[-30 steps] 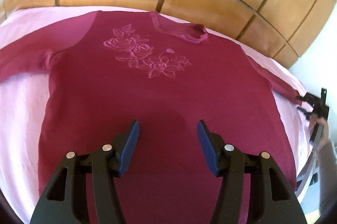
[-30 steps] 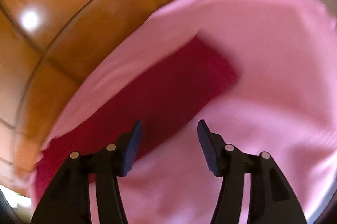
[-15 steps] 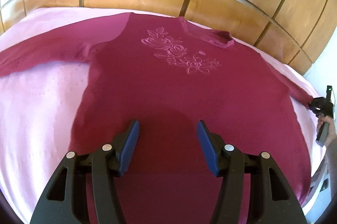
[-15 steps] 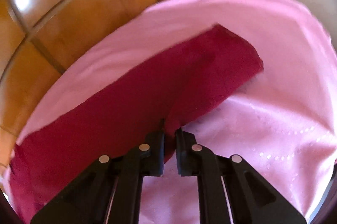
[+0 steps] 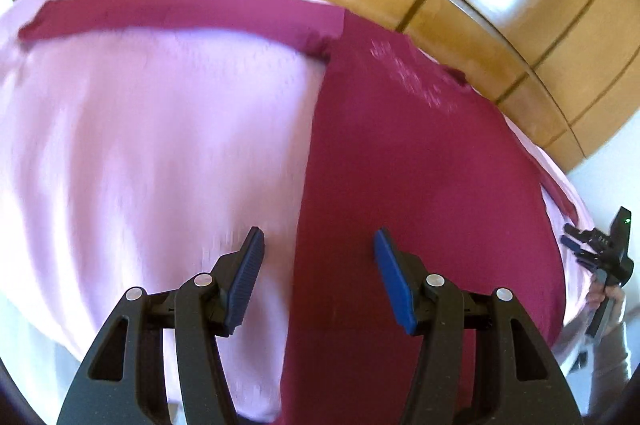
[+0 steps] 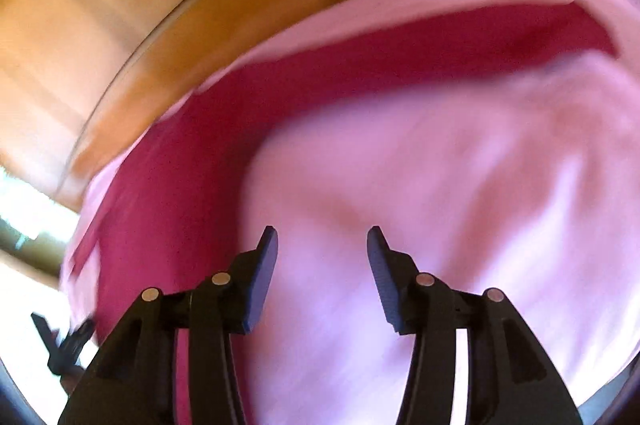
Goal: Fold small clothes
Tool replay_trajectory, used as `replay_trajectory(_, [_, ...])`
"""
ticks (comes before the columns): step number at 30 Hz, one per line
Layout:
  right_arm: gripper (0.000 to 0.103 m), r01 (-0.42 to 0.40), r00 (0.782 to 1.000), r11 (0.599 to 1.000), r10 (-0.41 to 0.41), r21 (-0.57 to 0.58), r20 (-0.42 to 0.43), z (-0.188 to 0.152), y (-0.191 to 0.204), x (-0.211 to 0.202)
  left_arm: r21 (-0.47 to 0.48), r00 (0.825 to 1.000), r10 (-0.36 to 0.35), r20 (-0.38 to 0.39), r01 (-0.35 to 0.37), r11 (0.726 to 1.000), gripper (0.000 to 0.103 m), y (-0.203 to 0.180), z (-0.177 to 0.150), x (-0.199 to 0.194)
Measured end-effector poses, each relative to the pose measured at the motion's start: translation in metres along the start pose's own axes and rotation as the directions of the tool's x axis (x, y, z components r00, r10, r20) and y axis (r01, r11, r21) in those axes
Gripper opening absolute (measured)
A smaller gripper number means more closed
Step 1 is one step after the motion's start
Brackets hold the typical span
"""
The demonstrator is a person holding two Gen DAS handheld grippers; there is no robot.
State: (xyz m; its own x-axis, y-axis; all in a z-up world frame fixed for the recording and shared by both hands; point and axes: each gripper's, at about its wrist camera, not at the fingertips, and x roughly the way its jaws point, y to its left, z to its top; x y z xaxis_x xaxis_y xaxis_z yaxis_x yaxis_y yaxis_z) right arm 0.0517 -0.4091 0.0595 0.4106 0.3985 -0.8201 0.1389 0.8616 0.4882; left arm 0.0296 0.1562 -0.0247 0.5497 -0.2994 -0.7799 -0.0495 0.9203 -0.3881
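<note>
The sweater [image 5: 420, 165] lies flat on the pink sheet [image 5: 160, 153]. Left gripper [image 5: 318, 257] hovers over its side edge, right gripper [image 6: 322, 253] beside its sleeve; both jaws wide open, empty.

Black plastic left gripper [image 5: 318, 257] with ribbed blue pads [image 5: 394, 285] and silver pivot screws. Matching right gripper [image 6: 322, 257], pads [image 6: 262, 277] darker. Green indicator light, grey sleeve, bare hand [image 5: 610, 295] beyond.
</note>
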Motion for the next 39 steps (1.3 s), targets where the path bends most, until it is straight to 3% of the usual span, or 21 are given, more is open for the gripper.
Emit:
replay_trajectory(3, [0.044, -0.068, 0.994, 0.997, 0.064, -0.038, -0.092, -0.048, 0.026, 0.003, 0.039, 1.000, -0.006, -0.002, 0.006, 0.999, 0.051, -0.003, -0.015, -0.007])
replay_trajectory(5, [0.042, -0.051, 0.993, 0.995, 0.041, -0.084, -0.108, -0.073, 0.039, 0.002, 0.053, 1.000, -0.013, -0.017, 0.014, 0.998, 0.023, -0.005, -0.021, -0.008])
replay_trajectory(6, [0.033, -0.030, 0.994, 0.993, 0.018, -0.114, -0.105, -0.085, 0.046, -0.003, 0.053, 1.000, -0.014, -0.015, 0.015, 0.998, 0.017, -0.006, -0.022, -0.008])
replay_trajectory(7, [0.014, -0.021, 0.994, 0.991, 0.007, -0.130, -0.113, -0.092, 0.050, -0.005, 0.056, 1.000, -0.015, -0.010, 0.016, 0.998, 0.011, -0.007, -0.024, -0.009])
replay_trajectory(8, [0.008, 0.000, 0.992, 0.986, -0.022, -0.166, -0.127, -0.101, 0.057, -0.007, 0.061, 1.000, -0.015, -0.005, 0.015, 0.998, 0.005, -0.008, -0.026, -0.012])
replay_trajectory(12, [0.007, 0.086, 0.989, 0.954, -0.117, -0.289, -0.093, -0.096, 0.064, -0.013, 0.067, 1.000, -0.013, -0.012, 0.014, 0.998, 0.003, -0.006, -0.029, -0.020])
replay_trajectory(18, [0.009, 0.077, 0.981, 0.948, -0.127, -0.308, -0.145, -0.098, 0.049, -0.003, 0.082, 0.999, 0.025, -0.044, -0.022, 0.996, 0.004, -0.007, -0.028, -0.022])
replay_trajectory(20, [0.016, 0.037, 0.985, 0.963, -0.080, -0.266, -0.153, -0.091, 0.040, -0.006, 0.111, 0.999, 0.042, -0.017, -0.039, 0.993, 0.010, -0.013, -0.024, -0.027])
replay_trajectory(22, [0.042, 0.027, 0.991, 0.976, -0.055, -0.214, -0.125, -0.077, 0.031, -0.009, 0.146, 0.997, 0.057, 0.043, -0.063, 0.987, 0.028, -0.024, -0.014, -0.033])
replay_trajectory(23, [0.045, 0.036, 0.994, 0.983, -0.054, -0.180, -0.095, -0.070, 0.022, -0.013, 0.148, 0.996, 0.048, 0.074, -0.058, 0.987, 0.042, -0.028, -0.008, -0.035])
replay_trajectory(25, [0.049, 0.042, 0.998, 0.995, -0.045, -0.091, -0.035, -0.053, 0.000, -0.022, 0.150, 0.992, 0.018, 0.121, -0.036, 0.988, 0.049, -0.038, 0.005, -0.035])
replay_trajectory(29, [0.049, 0.061, 0.992, 0.985, -0.078, 0.159, 0.100, -0.011, -0.067, -0.038, 0.163, 0.992, -0.034, 0.125, 0.013, 0.986, 0.050, -0.062, 0.031, -0.013])
replay_trajectory(33, [0.047, 0.045, 0.965, 0.915, -0.143, 0.401, 0.220, 0.036, -0.142, -0.046, 0.175, 0.997, -0.059, 0.045, 0.051, 0.983, 0.050, -0.086, 0.041, 0.029])
replay_trajectory(39, [0.045, -0.028, 0.936, 0.812, -0.184, 0.583, 0.302, 0.092, -0.211, -0.037, 0.243, 0.999, -0.050, -0.020, 0.054, 0.969, 0.050, -0.115, 0.038, 0.061])
